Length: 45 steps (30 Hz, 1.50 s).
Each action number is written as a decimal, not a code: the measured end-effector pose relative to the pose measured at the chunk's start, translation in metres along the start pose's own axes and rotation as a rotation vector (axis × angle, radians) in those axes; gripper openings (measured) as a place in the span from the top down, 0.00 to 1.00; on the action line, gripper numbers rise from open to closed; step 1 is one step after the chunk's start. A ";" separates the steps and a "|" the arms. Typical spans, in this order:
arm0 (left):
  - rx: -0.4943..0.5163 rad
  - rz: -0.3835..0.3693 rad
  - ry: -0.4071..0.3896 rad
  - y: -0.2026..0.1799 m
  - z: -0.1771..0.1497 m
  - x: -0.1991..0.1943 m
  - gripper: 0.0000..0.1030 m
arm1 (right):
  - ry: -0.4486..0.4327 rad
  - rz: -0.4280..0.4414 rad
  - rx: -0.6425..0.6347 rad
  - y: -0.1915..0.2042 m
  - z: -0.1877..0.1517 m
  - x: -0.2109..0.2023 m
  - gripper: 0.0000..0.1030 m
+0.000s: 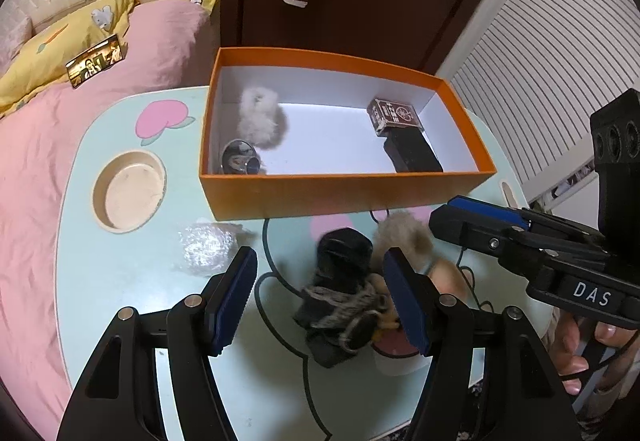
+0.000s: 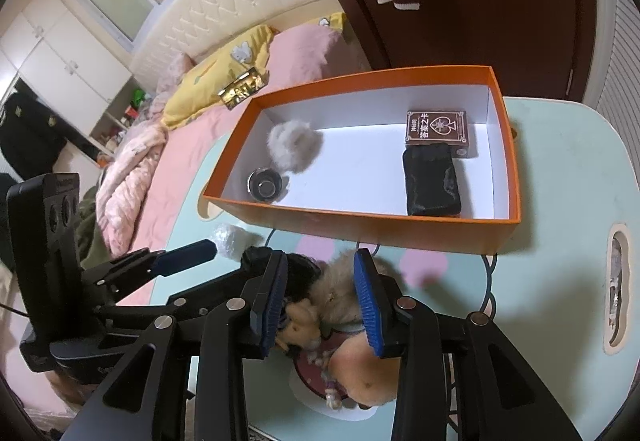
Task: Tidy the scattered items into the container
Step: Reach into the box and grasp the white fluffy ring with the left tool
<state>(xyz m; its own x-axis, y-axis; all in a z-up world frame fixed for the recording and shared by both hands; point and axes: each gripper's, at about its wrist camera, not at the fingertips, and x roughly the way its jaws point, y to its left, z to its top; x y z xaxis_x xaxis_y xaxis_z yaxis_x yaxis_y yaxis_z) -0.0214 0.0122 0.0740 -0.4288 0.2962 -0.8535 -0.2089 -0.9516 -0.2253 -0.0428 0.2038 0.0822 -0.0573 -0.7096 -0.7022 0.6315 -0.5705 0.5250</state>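
The right hand-held gripper (image 2: 320, 301) is standing partly open, its pads straddling the beige plush toy (image 2: 340, 281) lying on the surface (image 2: 560, 281) before the orange box (image 2: 360, 223). It is looking soft and light; squeezing its middle should suit. The left hand-held gripper (image 1: 320, 301) is hovering wide, holding nothing.

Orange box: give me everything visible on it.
The orange box is an open, lidless cardboard-looking rectangle, orange outside, white inside, standing flat at the far side of the pale blue table. Inside lie a grey fluffy ball, a shiny metal cup on its side, a brown card pack and a black pouch. Neither gripper touches it.
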 end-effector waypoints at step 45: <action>0.183 0.388 0.071 -0.010 0.114 0.102 0.76 | 0.049 0.042 0.009 -0.030 0.006 0.004 0.67</action>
<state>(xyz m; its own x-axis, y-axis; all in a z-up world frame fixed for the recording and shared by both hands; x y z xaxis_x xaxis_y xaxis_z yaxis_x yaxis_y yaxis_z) -0.1633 0.0616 0.0424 -0.4458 -0.0932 -0.8903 -0.1990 -0.9594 0.2000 -0.0664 0.2154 0.0670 0.0068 -0.7120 -0.7022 0.6256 -0.5448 0.5584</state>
